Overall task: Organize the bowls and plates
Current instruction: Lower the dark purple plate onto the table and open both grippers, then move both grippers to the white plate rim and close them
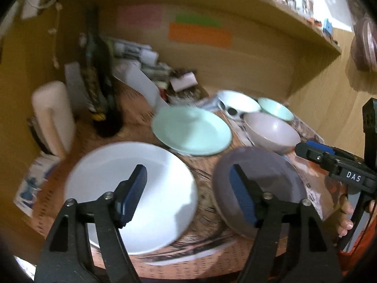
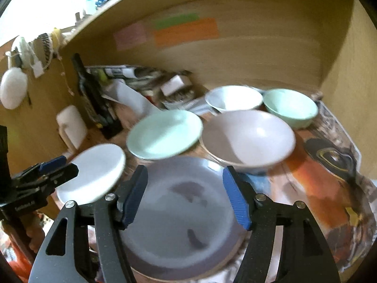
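On the tabletop (image 2: 304, 179), covered with printed paper, three plates and three bowls lie under a wooden shelf. Nearest are the white plate (image 1: 132, 195) on the left and the grey plate (image 2: 186, 214) on the right, set apart by a strip of paper. Behind them, between the two, is the green plate (image 1: 190, 131). Further right stands the grey bowl (image 2: 247, 136), just beside the green plate, and behind it the white bowl (image 2: 233, 97) and the green bowl (image 2: 291, 107) stand side by side against the back corner.

The left gripper (image 1: 188, 188) hangs above the gap between the white and grey plates, its jaws wide apart and holding nothing. The right gripper (image 2: 186, 195) hangs over the grey plate, jaws likewise wide and empty; whether they touch the plate cannot be told.

At the back left stand a dark bottle (image 1: 99, 80) and a white jug (image 1: 53, 118), with a pile of papers (image 1: 146, 63) beside them. Pink, green and orange sticky notes (image 2: 186, 31) are on the back wall. Both views are blurred.
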A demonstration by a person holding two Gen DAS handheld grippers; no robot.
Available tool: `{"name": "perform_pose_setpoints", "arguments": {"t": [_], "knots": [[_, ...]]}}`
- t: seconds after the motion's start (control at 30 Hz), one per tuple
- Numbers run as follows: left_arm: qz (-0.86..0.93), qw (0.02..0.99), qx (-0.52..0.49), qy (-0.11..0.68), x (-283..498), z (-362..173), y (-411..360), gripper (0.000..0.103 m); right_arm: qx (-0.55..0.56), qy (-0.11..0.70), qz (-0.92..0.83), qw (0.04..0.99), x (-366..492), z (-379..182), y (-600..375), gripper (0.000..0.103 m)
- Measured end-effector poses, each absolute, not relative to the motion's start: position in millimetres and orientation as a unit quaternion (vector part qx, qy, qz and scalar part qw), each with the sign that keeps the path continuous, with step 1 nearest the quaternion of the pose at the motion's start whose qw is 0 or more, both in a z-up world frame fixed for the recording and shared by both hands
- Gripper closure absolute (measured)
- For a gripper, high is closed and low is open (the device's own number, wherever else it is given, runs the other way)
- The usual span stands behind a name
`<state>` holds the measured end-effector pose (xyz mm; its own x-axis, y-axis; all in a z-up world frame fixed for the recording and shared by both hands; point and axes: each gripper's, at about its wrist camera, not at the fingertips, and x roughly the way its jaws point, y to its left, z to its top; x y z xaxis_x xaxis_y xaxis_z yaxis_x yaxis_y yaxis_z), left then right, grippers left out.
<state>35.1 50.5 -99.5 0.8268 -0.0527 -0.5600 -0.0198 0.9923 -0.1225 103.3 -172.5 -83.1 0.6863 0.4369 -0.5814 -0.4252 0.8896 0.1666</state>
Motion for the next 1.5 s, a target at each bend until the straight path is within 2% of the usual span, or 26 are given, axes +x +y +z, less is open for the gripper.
{"name": "perform_pose_setpoints", "arguments": {"t": [0.13,0.2,0.27,0.87,0.93,1.03,1.17,1.27,1.33,1.5], "knots": [[0.024,0.959,-0.054,0.277,26.9,-92.0,72.2,0.014,0.005,0.310,0.256,0.915,105.4,-78.9,-149.7,0.039],[0.037,0.959,-0.057,0.275,25.2,-90.8,84.2,0.012,0.003,0.310,0.265,0.913,108.6,-78.8,-138.0,0.035],[0.046,0.958,-0.057,0.276,23.2,-90.9,95.4,0.011,0.002,0.312,0.274,0.910,112.4,-80.1,-125.7,0.031],[0.077,0.922,-0.097,0.366,39.4,-158.5,178.4,0.009,-0.051,0.403,0.303,0.862,146.3,-121.5,-42.8,0.030],[0.076,0.920,-0.103,0.370,40.5,-163.4,182.5,0.016,-0.056,0.414,0.305,0.856,149.2,-126.8,-36.8,0.034],[0.068,0.915,-0.113,0.381,41.2,-168.4,188.6,0.031,-0.066,0.432,0.307,0.846,153.3,-133.8,-29.0,0.052],[0.066,0.911,-0.124,0.387,40.8,-170.1,195.4,0.042,-0.074,0.448,0.307,0.836,155.9,-141.0,-21.3,0.066],[0.070,0.910,-0.132,0.387,39.8,-169.4,201.7,0.049,-0.080,0.456,0.303,0.833,157.2,-145.4,-18.0,0.071],[0.066,0.908,-0.141,0.389,38.9,-170.3,205.6,0.059,-0.083,0.461,0.299,0.831,159.5,-148.3,-16.4,0.075],[0.048,0.904,-0.156,0.396,39.7,-173.2,208.2,0.070,-0.082,0.473,0.299,0.825,163.7,-153.2,-13.2,0.084]]}}
